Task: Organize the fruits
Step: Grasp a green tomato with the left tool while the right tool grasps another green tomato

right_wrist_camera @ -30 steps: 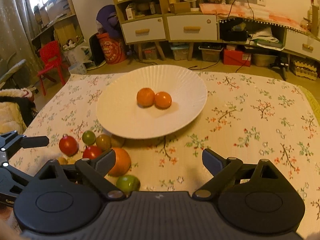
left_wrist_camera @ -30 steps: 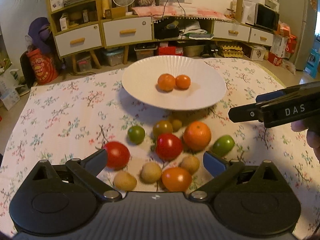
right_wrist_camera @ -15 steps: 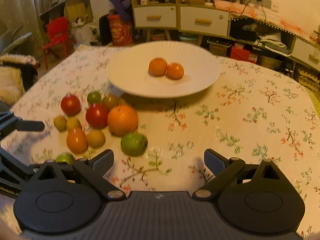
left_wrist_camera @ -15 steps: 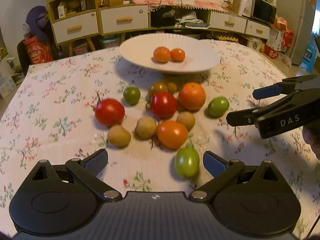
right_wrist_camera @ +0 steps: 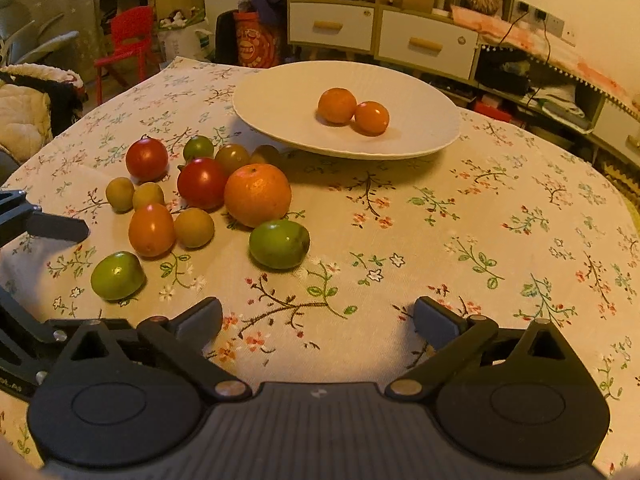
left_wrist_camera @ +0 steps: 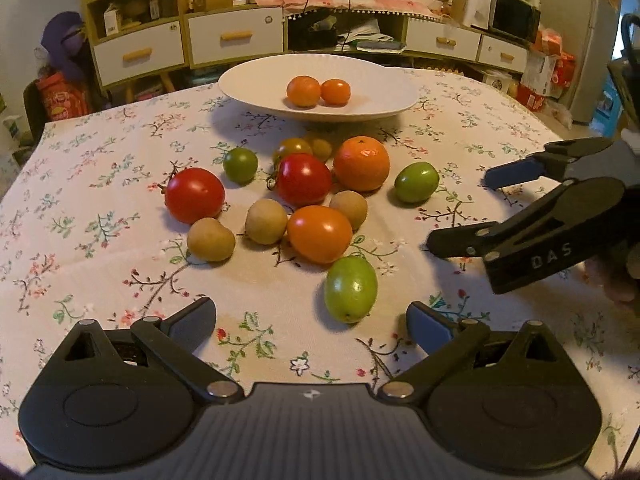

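White plate (left_wrist_camera: 248,80) sits at the far side with two oranges (left_wrist_camera: 303,91) on it; loose fruits (left_wrist_camera: 319,233) cluster on the floral cloth (left_wrist_camera: 100,240) nearer me. My left gripper (left_wrist_camera: 311,322) gapes wide and empty; my right gripper (right_wrist_camera: 318,316), jaws just opening, holds nothing.

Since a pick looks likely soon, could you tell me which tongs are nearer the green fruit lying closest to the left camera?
Left. The left tongs sit open just in front of that green fruit; the right tongs hover open off to its right.
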Available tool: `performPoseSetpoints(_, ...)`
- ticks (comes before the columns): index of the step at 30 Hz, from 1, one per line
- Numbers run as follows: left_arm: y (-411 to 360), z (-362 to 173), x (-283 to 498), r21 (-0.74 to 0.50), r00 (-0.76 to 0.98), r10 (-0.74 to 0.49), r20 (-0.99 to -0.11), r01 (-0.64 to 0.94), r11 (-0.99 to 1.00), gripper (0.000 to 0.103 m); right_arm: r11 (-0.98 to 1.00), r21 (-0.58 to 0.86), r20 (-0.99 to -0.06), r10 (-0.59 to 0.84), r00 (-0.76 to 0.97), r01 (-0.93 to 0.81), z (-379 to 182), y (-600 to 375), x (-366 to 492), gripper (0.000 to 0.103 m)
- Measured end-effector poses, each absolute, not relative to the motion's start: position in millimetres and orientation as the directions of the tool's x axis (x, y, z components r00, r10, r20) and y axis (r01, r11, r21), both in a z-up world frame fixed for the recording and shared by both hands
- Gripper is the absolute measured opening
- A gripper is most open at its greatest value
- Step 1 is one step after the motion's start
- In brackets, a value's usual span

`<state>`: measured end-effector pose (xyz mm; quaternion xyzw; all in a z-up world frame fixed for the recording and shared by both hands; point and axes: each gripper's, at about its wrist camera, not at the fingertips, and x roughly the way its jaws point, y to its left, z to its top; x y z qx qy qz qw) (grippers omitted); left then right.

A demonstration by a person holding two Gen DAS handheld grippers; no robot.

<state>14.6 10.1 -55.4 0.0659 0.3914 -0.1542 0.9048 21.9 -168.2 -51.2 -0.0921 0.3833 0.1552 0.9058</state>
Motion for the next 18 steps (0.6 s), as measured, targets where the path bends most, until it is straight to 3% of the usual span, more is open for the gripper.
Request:
performPoseSetpoints(4,8,-54,12,-0.009,0.641,-0.248,-0.726,0.353,0.936,0.088,0.930,-0.049,-0.714,0.222,0.664,-0.363,-51,-164,23,0.101)
performPoseSetpoints(8,4,-50,9,-0.012,0.643,-0.269,-0.717,0.374,0.927,0.068,0.924,-0.048,-0.706,0.236,0.667,-0.378,-51,-159,27,0.099)
performPoseSetpoints(18,3,-47,11,-0.043,0.640,-0.292,-0.711,0.375,0.926,0.041,0.916,-0.041,-0.692,0.262,0.672,-0.400,-48,-153,28,0.083)
